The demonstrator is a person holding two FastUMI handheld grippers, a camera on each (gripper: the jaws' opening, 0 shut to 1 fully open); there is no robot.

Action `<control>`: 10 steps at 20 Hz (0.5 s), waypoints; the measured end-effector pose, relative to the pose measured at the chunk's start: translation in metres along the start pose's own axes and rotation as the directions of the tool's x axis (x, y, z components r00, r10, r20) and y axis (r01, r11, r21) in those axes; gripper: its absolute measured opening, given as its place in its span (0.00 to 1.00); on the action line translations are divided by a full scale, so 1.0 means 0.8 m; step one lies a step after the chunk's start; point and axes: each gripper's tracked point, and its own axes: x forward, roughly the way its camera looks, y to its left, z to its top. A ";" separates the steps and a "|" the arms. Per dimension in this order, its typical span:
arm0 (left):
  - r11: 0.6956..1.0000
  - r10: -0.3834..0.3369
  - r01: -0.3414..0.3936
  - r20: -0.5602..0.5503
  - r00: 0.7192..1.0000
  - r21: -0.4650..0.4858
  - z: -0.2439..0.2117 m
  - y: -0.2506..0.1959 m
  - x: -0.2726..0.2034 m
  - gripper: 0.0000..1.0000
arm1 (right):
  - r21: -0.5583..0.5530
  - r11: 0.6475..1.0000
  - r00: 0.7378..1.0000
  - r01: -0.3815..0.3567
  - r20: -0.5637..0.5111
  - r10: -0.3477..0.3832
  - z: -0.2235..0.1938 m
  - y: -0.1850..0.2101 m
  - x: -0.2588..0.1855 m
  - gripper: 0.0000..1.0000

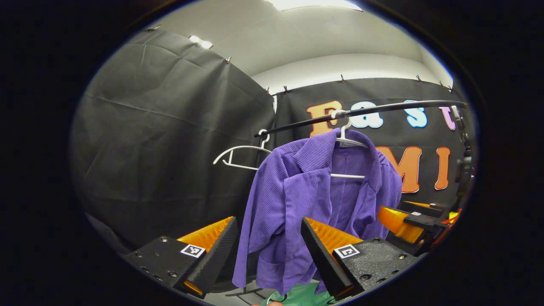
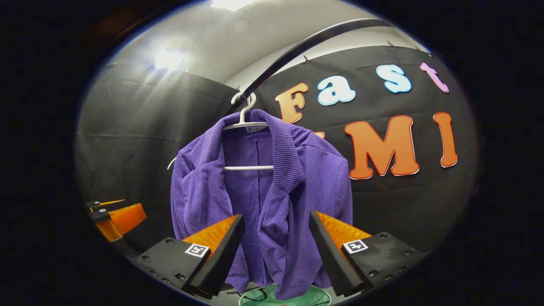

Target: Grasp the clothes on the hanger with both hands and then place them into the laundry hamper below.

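Left gripper view: purple ribbed jacket (image 1: pixel 297 199) hanging on white hanger (image 1: pixel 349 142) from dark rail (image 1: pixel 361 111), long axis vertical, collar up, hem down, open front turned toward camera and a bit to the right. Second white hanger (image 1: pixel 240 155) bare, further left on same rail. Left claw (image 1: pixel 270 244) spread wide, fingers apart from the fabric, jacket's lower half seen through the gap, no pinch. Other gripper visible at right edge, just beside jacket's far sleeve; whether touching, cannot tell. Green laundry hamper (image 1: pixel 297 297) peeking at bottom directly under jacket hem; contents not readable from here.

Right gripper view: same purple ribbed jacket (image 2: pixel 263 191) seen more square-on, collar at top by white hanger (image 2: pixel 246 123) hook on dark rail (image 2: pixel 297 46), hem at bottom, front opening facing camera. Right claw (image 2: pixel 276 242) spread wide, jacket's lower front framed between fingers, not gripped. Left claw's body seen at far left edge, apart from jacket's sleeve. Green laundry hamper (image 2: pixel 314 297) round rim below hem, dark cord or strap lying inside at left; rest of interior hidden by the hem.
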 end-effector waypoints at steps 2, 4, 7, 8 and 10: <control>1.000 0.008 -0.009 -0.006 1.000 -0.007 0.000 0.004 -0.005 0.92 | -0.012 1.000 0.999 0.019 -0.030 -0.020 -0.027 0.002 0.031 1.00; 1.000 0.029 -0.029 -0.006 1.000 -0.002 0.002 0.015 -0.014 0.92 | 0.000 0.999 0.998 0.044 -0.042 -0.044 -0.048 0.001 0.062 0.92; 0.998 0.057 -0.057 0.004 0.998 -0.002 0.006 0.026 -0.024 0.92 | -0.001 0.997 0.995 0.075 -0.067 -0.074 -0.074 -0.007 0.101 0.99; 0.998 0.063 -0.063 0.007 0.998 -0.002 0.007 0.030 -0.027 0.92 | -0.004 0.996 0.994 0.086 -0.074 -0.086 -0.081 -0.012 0.107 1.00; 0.997 0.073 -0.073 0.007 0.997 -0.001 0.007 0.035 -0.032 0.92 | -0.016 0.995 0.992 0.098 -0.075 -0.099 -0.088 -0.023 0.116 0.99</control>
